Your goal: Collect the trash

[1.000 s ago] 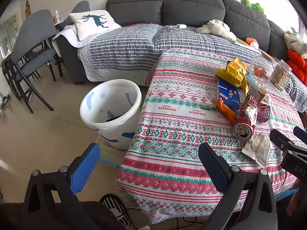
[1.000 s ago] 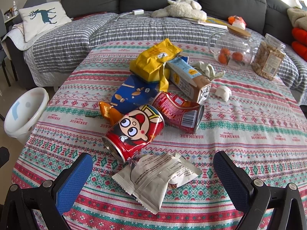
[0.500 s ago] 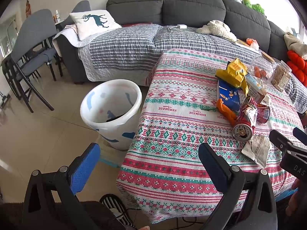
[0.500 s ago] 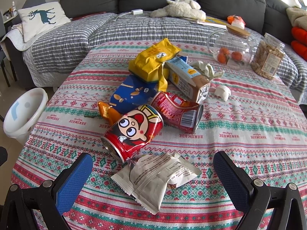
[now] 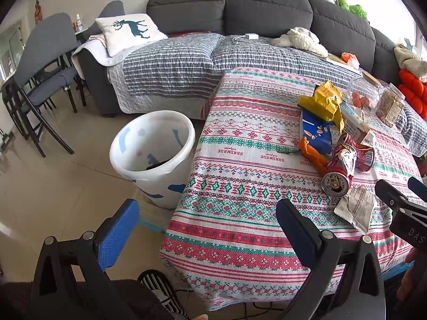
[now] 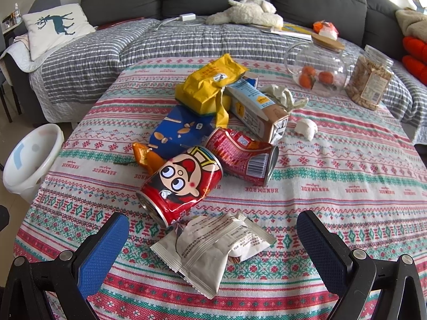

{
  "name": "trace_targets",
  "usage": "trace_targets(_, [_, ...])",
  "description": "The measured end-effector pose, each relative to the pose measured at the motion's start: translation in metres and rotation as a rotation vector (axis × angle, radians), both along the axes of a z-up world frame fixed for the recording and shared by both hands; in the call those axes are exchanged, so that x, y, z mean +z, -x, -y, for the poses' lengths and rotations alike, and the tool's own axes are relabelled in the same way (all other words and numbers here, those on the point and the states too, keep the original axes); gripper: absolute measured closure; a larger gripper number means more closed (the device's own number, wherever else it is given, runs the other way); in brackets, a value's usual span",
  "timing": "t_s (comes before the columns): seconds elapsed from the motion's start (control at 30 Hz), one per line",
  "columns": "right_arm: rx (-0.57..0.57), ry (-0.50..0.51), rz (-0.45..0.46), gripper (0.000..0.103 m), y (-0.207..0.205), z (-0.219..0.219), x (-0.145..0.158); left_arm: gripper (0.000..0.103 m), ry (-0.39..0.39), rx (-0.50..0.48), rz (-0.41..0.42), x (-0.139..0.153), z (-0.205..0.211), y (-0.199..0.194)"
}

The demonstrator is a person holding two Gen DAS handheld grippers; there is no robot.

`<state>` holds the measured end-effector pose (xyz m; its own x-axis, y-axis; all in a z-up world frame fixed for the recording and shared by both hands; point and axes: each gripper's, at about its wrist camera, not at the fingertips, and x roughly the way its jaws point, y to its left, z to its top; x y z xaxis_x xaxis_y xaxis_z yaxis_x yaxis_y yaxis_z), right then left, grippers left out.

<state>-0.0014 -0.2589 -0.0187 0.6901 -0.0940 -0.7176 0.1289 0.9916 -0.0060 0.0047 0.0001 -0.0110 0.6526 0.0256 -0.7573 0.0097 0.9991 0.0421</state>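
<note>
A: Right gripper (image 6: 212, 250), fingers (image 6: 104, 250) spread wide, nothing held. White wrapper (image 6: 213, 248) lies flat on the worktop (image 6: 347, 186) between them, untouched.

B: Behind the wrapper?

A: Cartoon can (image 6: 181, 184) on its side, touching the wrapper's far edge. Crushed red can (image 6: 242, 156) just beyond it, then orange peel (image 6: 145, 156), blue packet (image 6: 181, 130), yellow bag (image 6: 210, 85), carton (image 6: 256, 112), all heaped together. Glass jar (image 6: 317, 69) and snack jar (image 6: 369, 80) further back, apart from the heap.

B: Left side?

A: Left gripper (image 5: 208, 229) off the worktop's near corner, fingers (image 5: 117, 233) wide apart, empty. White bin (image 5: 153, 154) stands on the floor against the worktop's edge, well away from the wrapper.
</note>
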Motion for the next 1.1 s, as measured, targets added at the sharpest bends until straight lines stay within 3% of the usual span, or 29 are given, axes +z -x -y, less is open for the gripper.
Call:
trace_targets(0.2, [-0.023, -0.053, -0.02, 0.0, -0.008, 0.018, 0.014, 0.0, 0.006, -0.028, -0.019, 0.004, 0.008, -0.009])
trace_targets(0.47, [-0.108, 0.009, -0.07, 0.0, -0.034, 0.073, 0.034, 0.0, -0.026, -0.229, -0.129, 0.007, 0.056, -0.042])
trace_targets(0.67, [-0.161, -0.071, -0.164, 0.0, -0.049, 0.126, 0.01, 0.0, -0.081, -0.438, -0.224, -0.001, 0.122, -0.067])
trace_targets(0.87, [-0.197, -0.184, -0.28, 0.0, -0.055, 0.16, -0.024, 0.0, -0.09, -0.549, -0.292, -0.028, 0.175, -0.086])
trace_targets(0.97, [-0.204, -0.205, -0.285, 0.0, -0.058, 0.165, -0.026, 0.005, -0.067, -0.586, -0.323, -0.039, 0.196, -0.098])
trace_targets(1.1, [-0.209, -0.209, -0.292, 0.0, -0.062, 0.168, -0.029, 0.019, -0.035, -0.599, -0.364, -0.052, 0.209, -0.113])
